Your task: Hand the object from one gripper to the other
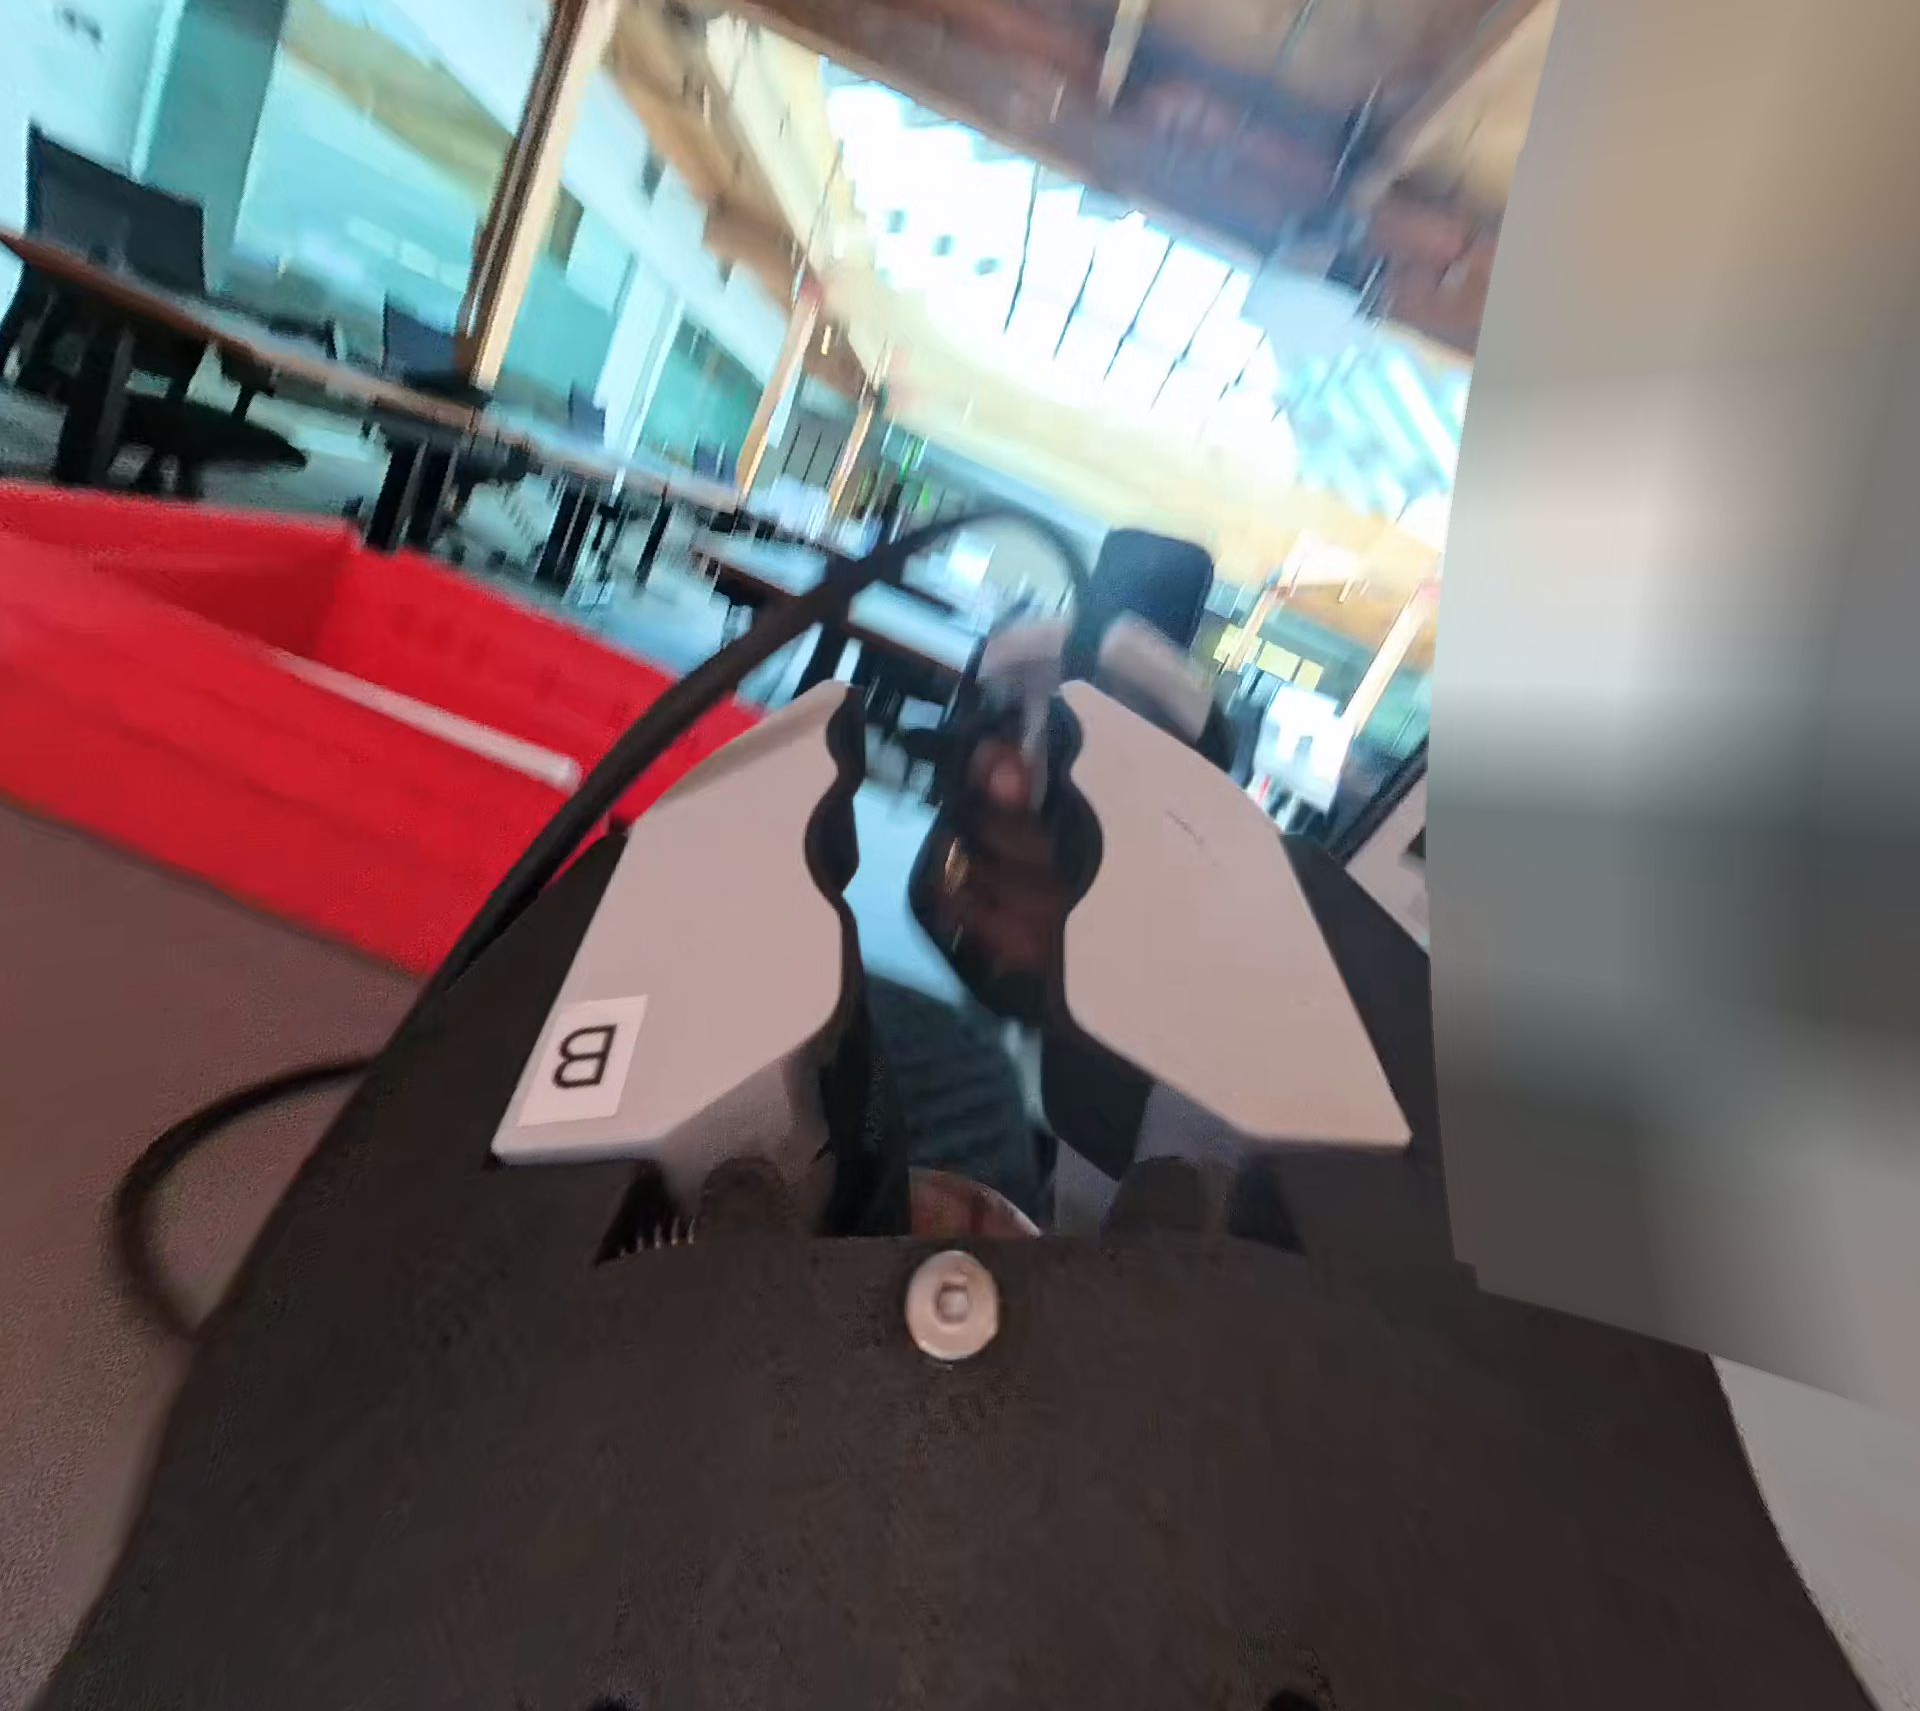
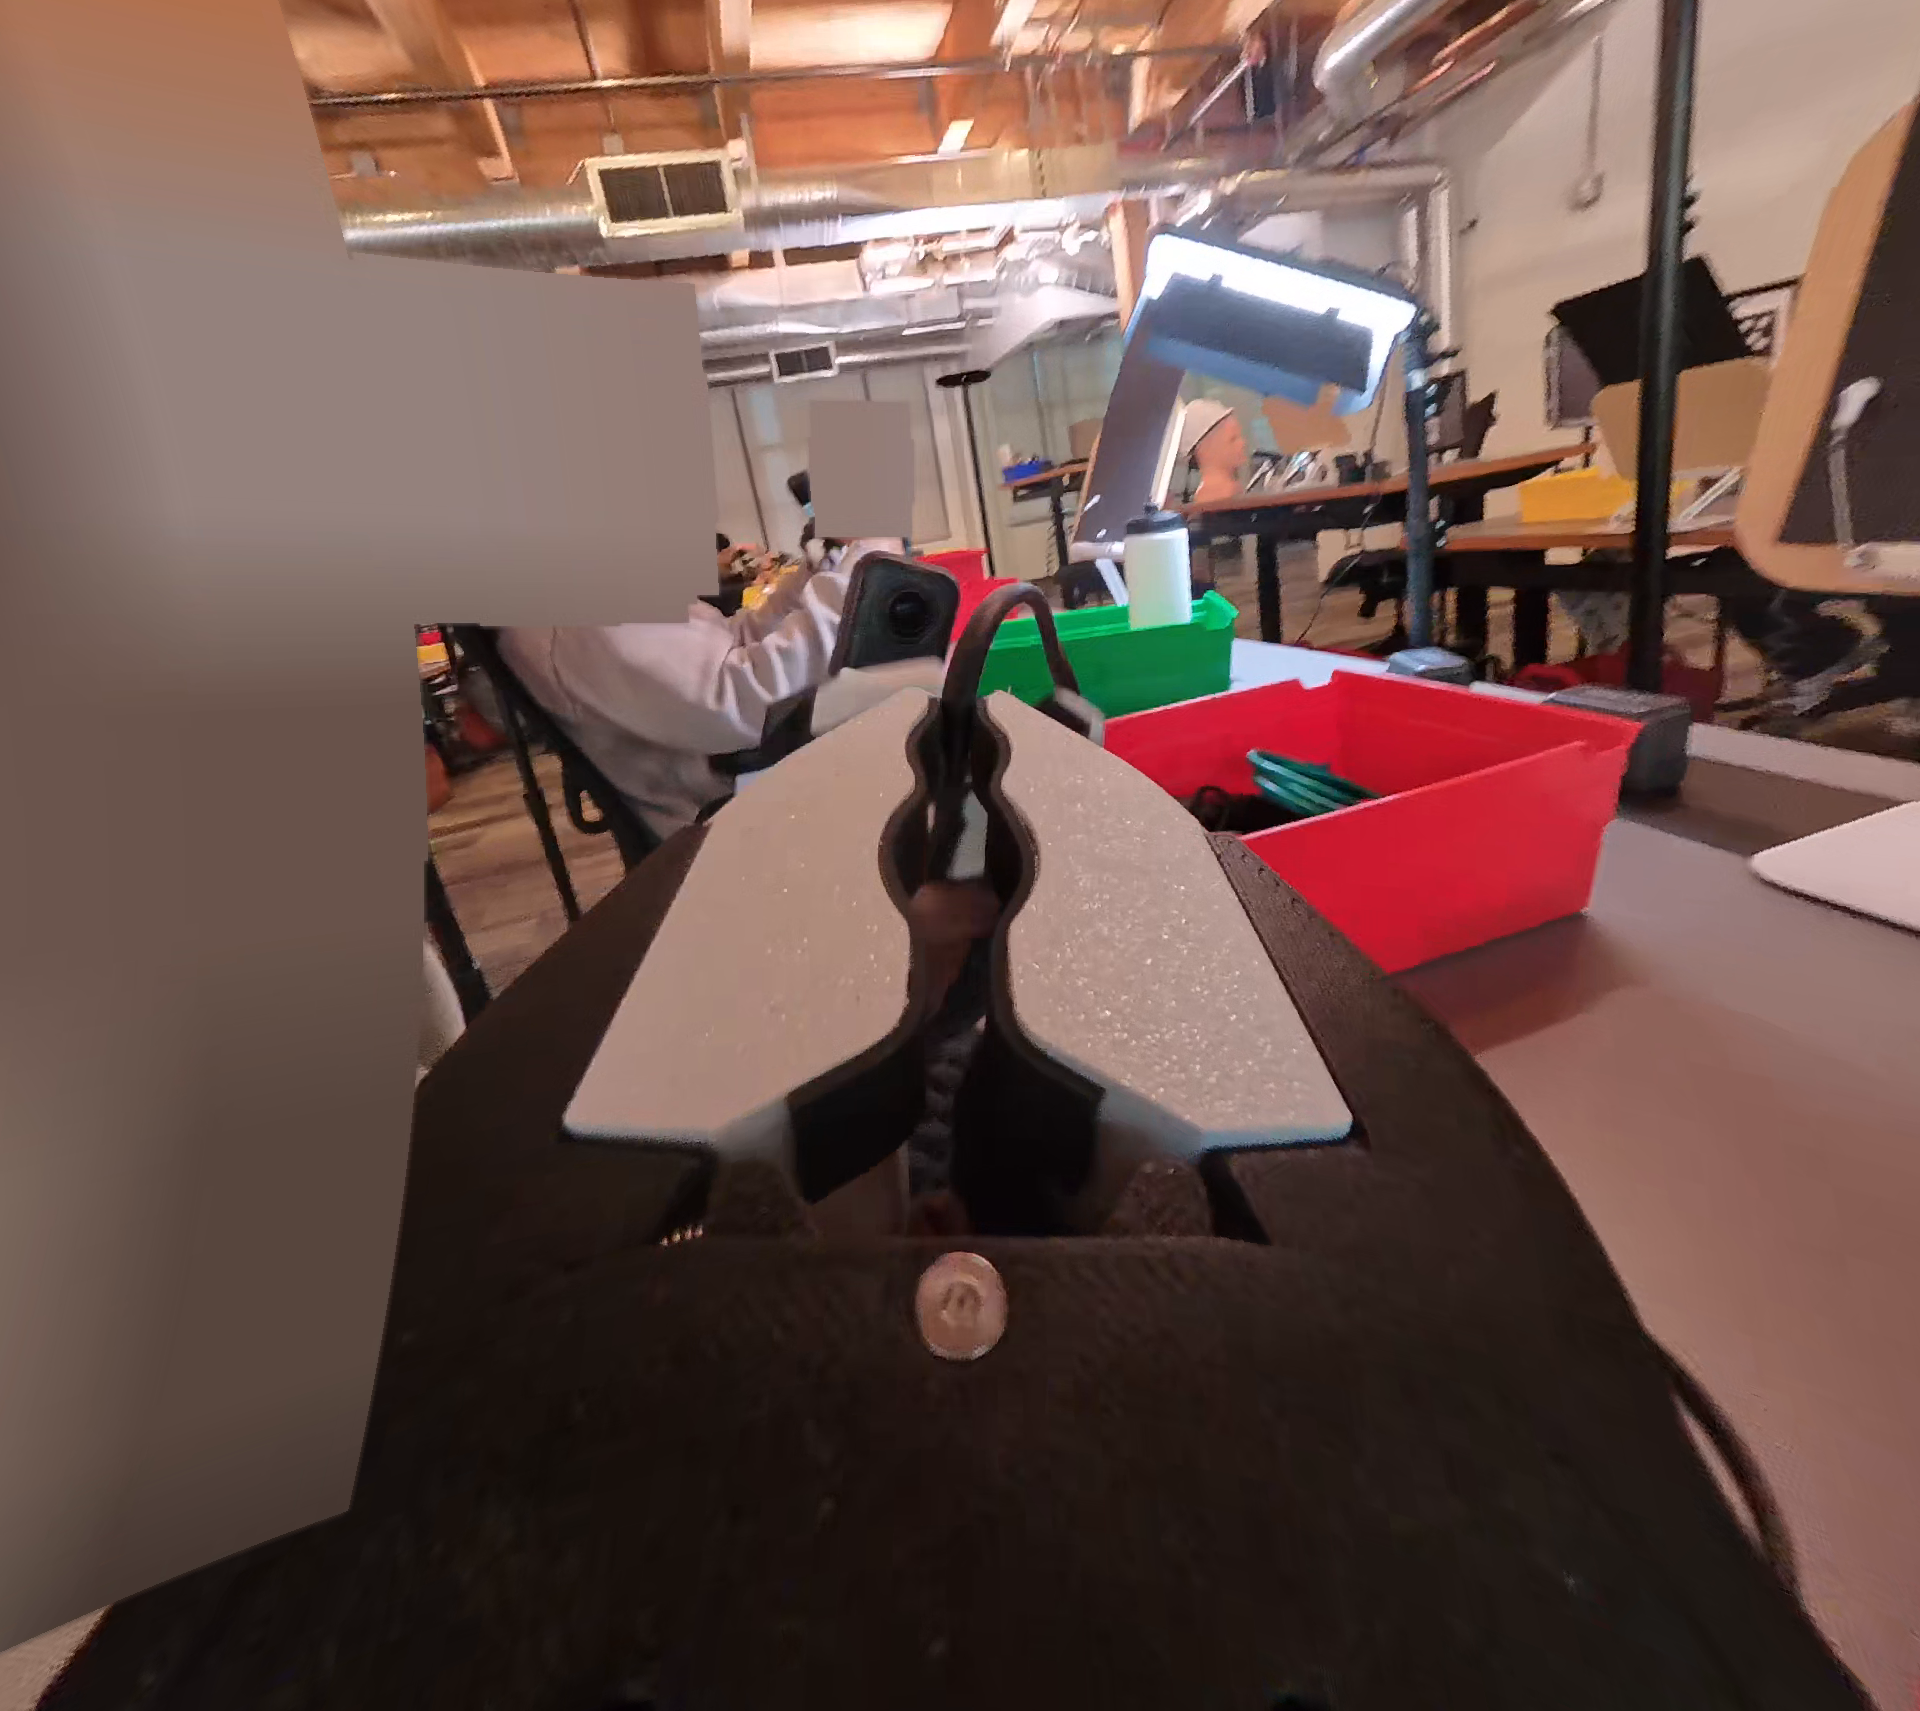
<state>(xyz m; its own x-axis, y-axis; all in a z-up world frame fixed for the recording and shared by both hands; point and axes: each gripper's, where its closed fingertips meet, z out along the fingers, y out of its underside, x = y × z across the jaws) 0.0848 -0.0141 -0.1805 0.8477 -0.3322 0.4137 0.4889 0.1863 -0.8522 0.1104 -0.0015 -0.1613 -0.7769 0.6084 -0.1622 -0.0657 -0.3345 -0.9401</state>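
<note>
your right gripper (image 2: 961, 716) pinches a black cable (image 2: 951, 794) between its nearly closed fingers, the cord running lengthwise up the gap and looping over the tips to a small grey plug (image 2: 1070, 711) just right of them. your left gripper (image 1: 951, 711) is spread apart, and the same cable (image 1: 644, 747) arcs from its left side up across the tips, blurred. beyond sit a red bin (image 2: 1507, 830) on the grey table (image 2: 1683, 1038), then a green bin (image 2: 1132, 664).
</note>
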